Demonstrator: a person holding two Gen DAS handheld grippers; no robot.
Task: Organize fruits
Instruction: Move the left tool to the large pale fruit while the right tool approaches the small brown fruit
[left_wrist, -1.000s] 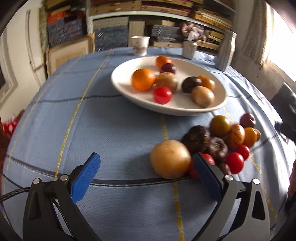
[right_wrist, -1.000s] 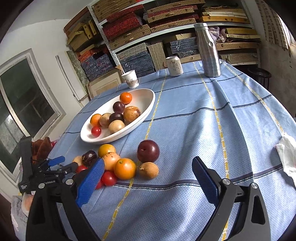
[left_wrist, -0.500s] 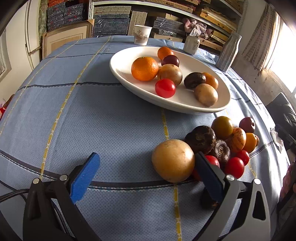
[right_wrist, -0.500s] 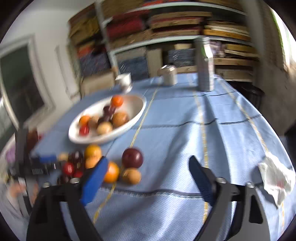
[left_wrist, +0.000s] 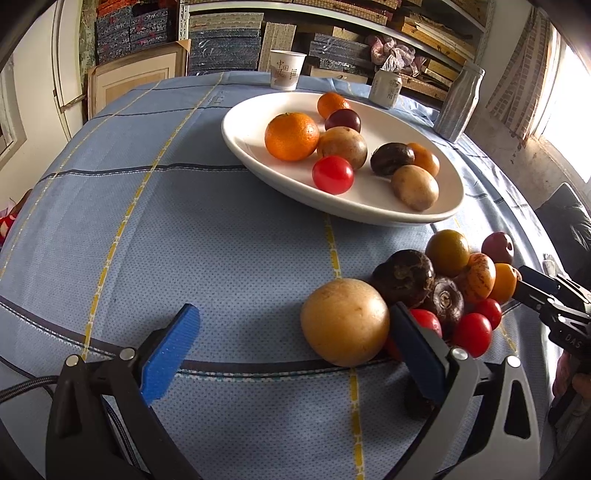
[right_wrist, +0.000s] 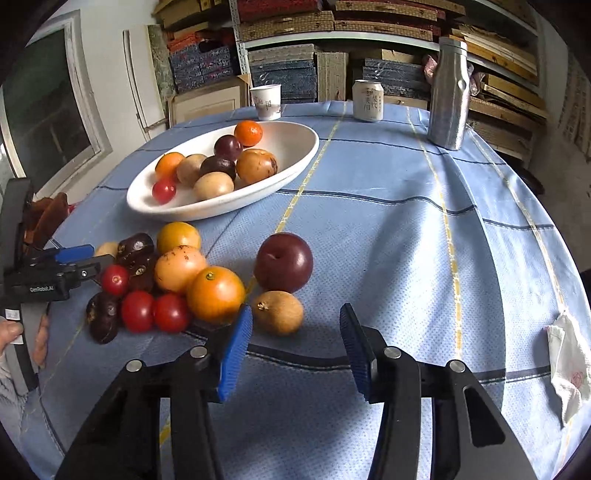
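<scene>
Holding 8 fruits, bowl (left_wrist: 258, 110) (white)

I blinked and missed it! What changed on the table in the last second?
Both open grippers, left gripper and right gripper, crept closer to the loose fruit. The right one now reaches toward the small brown oval fruit. Nothing was grabbed or dropped. The white oval bowl and fruit stayed put.

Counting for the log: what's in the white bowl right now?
Bowl holds eight visible: two oranges, a plum, a tomato, three tan fruits, one dark brown. Anything beneath them is hidden.
</scene>
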